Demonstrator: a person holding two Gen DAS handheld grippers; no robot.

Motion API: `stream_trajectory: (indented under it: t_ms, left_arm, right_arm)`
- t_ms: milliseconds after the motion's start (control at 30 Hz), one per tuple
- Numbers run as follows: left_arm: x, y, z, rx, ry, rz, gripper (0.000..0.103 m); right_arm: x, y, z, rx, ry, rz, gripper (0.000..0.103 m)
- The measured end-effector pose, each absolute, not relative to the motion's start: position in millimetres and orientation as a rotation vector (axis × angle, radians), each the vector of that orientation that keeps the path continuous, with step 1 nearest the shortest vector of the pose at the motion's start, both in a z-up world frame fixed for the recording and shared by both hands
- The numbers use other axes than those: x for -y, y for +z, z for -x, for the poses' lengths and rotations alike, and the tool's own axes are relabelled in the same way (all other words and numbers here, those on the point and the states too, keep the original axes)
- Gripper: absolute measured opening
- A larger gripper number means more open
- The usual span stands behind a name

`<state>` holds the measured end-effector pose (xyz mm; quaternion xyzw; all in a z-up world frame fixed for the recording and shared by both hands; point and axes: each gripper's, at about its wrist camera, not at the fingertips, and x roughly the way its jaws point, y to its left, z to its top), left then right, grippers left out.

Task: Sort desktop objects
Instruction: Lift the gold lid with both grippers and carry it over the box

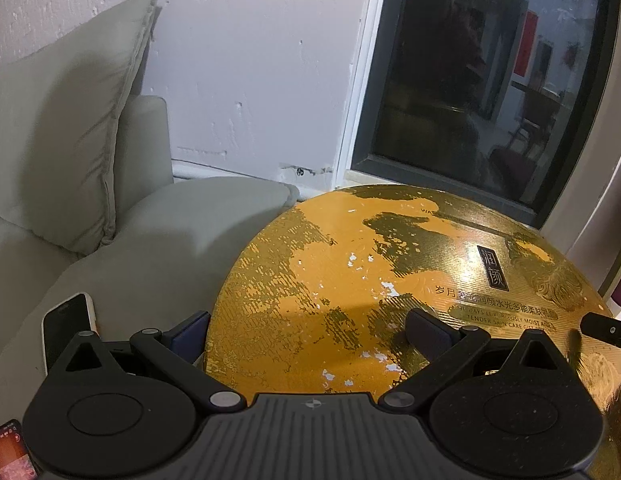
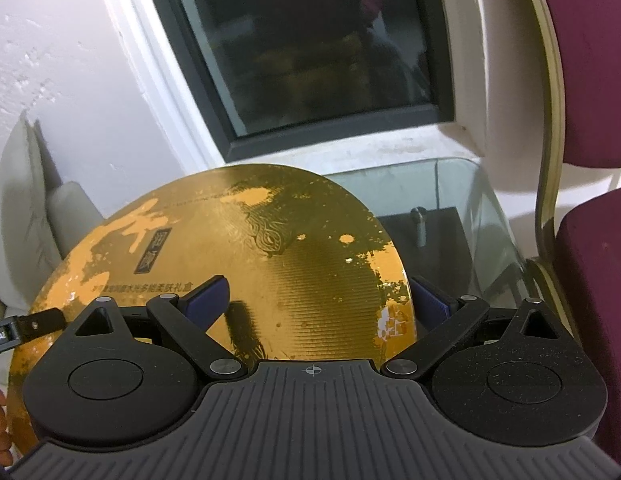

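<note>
Left gripper [image 1: 310,330] spread wide over round gold box [image 1: 350,288]

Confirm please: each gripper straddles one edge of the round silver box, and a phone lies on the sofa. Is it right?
Not quite: the round box is gold and orange, not silver, as both wrist views show. Each gripper, left and right, straddles an edge, and the phone lies on the sofa.

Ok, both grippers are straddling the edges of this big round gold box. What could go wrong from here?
1. The left gripper and right gripper are wide open around opposite edges of the worn round gold gift box; its glossy lid might slip if they pinch unevenly.
2. The box overhangs the clear glass table, so tilting it could knock the glass.
3. A white-edged smartphone lies on the grey sofa armrest beside the left fingers and could be nudged off.
</note>
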<state>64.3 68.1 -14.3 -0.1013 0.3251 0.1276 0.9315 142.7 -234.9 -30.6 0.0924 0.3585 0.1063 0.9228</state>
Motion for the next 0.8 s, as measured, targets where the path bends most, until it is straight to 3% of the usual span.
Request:
stream_trajectory:
  t_ms: [800]
  left_arm:
    - [-75, -39, -70, -0.668, 0.244, 0.214, 0.102]
  right_arm:
    - [225, -47, -142, -0.754, 0.189, -0.169, 0.101]
